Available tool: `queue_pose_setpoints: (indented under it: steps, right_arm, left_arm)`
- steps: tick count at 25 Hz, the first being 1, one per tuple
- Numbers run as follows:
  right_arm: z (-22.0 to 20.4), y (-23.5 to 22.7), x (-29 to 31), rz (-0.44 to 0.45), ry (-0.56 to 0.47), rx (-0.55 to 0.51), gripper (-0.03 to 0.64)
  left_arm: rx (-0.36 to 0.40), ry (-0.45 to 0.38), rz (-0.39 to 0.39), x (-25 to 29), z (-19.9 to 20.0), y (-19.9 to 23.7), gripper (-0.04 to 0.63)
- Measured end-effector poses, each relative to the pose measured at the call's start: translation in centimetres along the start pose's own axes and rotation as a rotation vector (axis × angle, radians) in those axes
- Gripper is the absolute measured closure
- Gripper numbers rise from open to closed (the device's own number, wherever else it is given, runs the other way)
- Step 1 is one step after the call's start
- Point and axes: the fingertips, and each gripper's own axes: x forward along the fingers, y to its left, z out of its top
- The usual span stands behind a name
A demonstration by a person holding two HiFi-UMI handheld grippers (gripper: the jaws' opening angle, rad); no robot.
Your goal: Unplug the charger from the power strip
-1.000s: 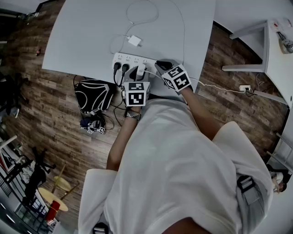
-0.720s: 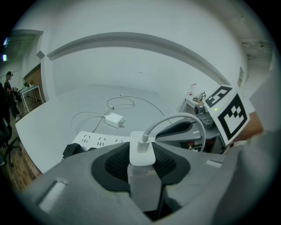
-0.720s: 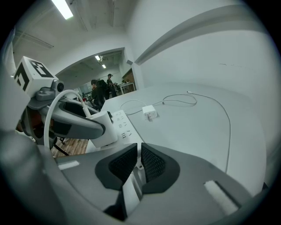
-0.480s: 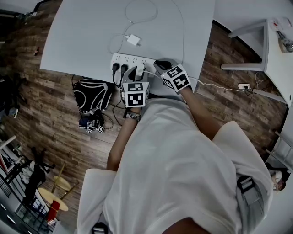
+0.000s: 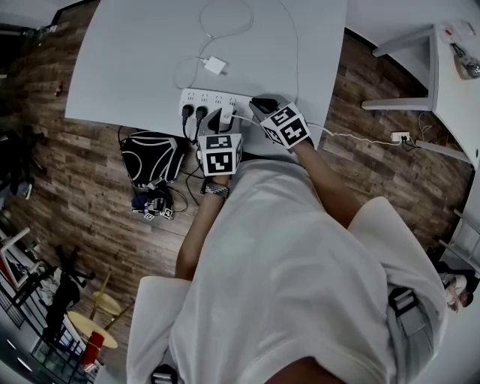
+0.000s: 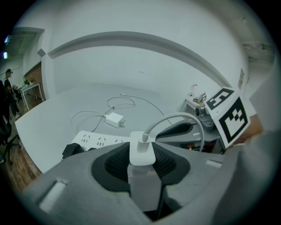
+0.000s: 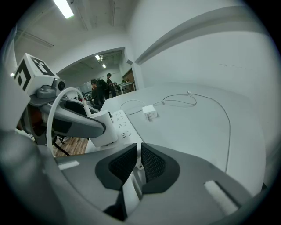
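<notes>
Open office or lab: white tables (image 5: 135, 60), plank floor (image 5: 75, 187), ceiling strip lights (image 7: 66, 8).

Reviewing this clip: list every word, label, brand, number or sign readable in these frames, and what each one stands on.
No readable text anywhere in these views.
marker cubes: black-and-white square patterns only, no letters or digits.
charger: any print is too small to read.
power strip: no legible print.
second charger: no print visible.
</notes>
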Motion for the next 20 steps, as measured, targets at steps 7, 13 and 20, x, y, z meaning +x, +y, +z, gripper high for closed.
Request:
queue_pose_setpoints:
  steps: [7,13,20]
  right_arm:
    - [0.05,-0.02,0.04,-0.007,0.002,-0.005,0.591]
    - [0.08,0.00,0.04,-0.008,0.003,-0.003,0.591]
    - [0.01,-0.01,0.04,-0.008,0.001,-0.002,0.591]
  left_arm:
    - [0.026,0.003,0.009,-0.09,0.00,-0.09,0.451]
    - [0.100,0.000,0.031,-0.11,-0.03,-0.32,0.451]
    - [0.060,-0.011,0.023,-0.24,-0.05,-0.25,0.451]
